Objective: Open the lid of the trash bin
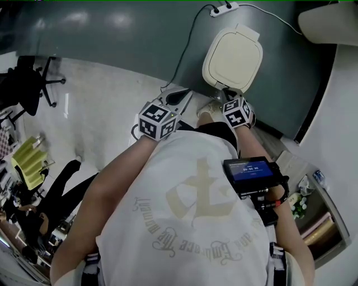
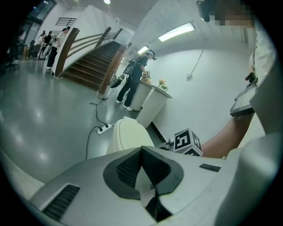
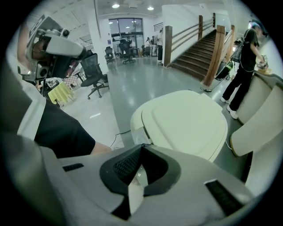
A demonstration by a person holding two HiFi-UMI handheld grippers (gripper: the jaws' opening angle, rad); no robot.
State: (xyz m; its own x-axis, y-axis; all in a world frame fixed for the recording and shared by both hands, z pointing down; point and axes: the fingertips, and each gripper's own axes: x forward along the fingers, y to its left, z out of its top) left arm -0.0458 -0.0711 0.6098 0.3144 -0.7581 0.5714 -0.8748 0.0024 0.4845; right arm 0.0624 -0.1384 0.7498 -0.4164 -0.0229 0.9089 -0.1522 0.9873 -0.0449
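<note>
The trash bin stands on the grey floor in front of me, with its cream lid down and flat. The bin also shows in the left gripper view, beyond the jaw tips. My right gripper hovers at the bin's near edge, just above the lid's front rim, its jaws together with nothing between them. My left gripper is held to the left of the bin, away from it, and its jaws also meet at the tips. The right gripper's marker cube shows beside the bin.
A white power strip with a black cable lies on the floor behind the bin. A black office chair stands far left. A white curved counter is right of the bin, with a person beside it. A staircase rises beyond.
</note>
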